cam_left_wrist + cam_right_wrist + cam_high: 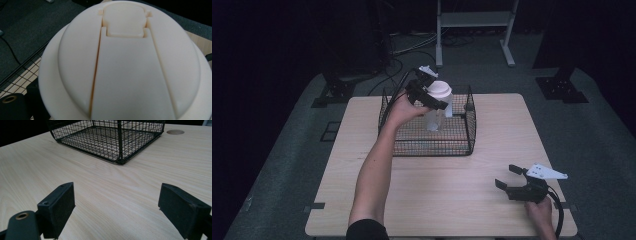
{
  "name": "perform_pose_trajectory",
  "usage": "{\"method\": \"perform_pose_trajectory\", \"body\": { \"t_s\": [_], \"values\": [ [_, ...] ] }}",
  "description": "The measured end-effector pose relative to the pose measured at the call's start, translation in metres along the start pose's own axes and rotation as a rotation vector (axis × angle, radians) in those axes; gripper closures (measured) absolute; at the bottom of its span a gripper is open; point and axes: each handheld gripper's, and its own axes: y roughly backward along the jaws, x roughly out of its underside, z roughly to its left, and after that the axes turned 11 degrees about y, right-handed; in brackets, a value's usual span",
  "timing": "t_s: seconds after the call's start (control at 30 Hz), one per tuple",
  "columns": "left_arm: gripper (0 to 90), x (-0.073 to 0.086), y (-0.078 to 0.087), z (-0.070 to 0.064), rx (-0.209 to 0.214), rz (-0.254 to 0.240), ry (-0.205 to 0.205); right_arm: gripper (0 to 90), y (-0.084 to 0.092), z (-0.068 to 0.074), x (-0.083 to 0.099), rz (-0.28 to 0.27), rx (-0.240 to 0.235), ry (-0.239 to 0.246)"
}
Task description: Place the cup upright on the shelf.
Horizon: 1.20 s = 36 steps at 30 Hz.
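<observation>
1. Broadly, I have the wooden bench (pixel 447 190) under both claws, lit against a dark room.
2. Next in size, the black wire basket (pixel 458 144) sits at the far middle of the bench; from the right gripper view its near corner (pixel 119 160) stands well ahead of my right claw.
3. Then the clear bottle (pixel 435 119) with its cream lid (pixel 440 89) hangs upright over the basket, above the mesh floor, toward the basket's far side.
4. My left claw (pixel 431 99) grips the bottle at its top, just under the lid, reaching in from the left with the forearm stretched across the bench; it is closed on the bottle. From the left gripper view the lid (pixel 125 65) sits right against the camera, its flip cap facing me, so the jaws themselves are hidden.
5. My right claw (pixel 508 177) rests low at the near right of the bench, well apart from basket and bottle, jaws spread wide with nothing between them (pixel 116 210).
</observation>
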Motion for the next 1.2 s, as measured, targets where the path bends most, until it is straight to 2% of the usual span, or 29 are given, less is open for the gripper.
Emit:
{"method": "perform_pose_trajectory", "body": {
  "t_s": [0.2, 0.3, 0.47, 0.57, 0.77, 0.87, 1.2],
  "values": [
    [5.8, 0.006, -0.008, 0.006, -0.016, 0.02, 0.016, 12.8, 0.0, 0.0, 0.0, -0.005, 0.0, 0.003],
    [5.8, 0.008, -0.012, 0.009, -0.015, 0.011, 0.027, 12.8, 0.001, 0.0, 0.0, -0.008, -0.001, 0.002],
    [5.8, 0.014, -0.019, 0.011, -0.018, 0.021, 0.026, 12.8, 0.001, 0.0, 0.0, -0.01, -0.005, 0.003],
    [5.8, 0.018, -0.021, 0.011, -0.013, 0.008, 0.035, 12.8, 0.002, 0.0, 0.001, -0.018, -0.014, 0.006],
    [5.8, 0.021, -0.026, 0.012, -0.021, 0.026, 0.022, 12.8, 0.004, -0.001, 0.001, -0.029, -0.016, -0.005],
    [5.8, 0.023, -0.03, 0.015, -0.02, 0.024, 0.039, 12.8, 0.004, -0.001, 0.001, -0.03, -0.018, 0.0],
    [5.8, 0.028, -0.044, 0.016, -0.026, 0.05, 0.042, 12.8, 0.003, 0.0, 0.001, -0.025, -0.012, 0.0]
  ]
}}
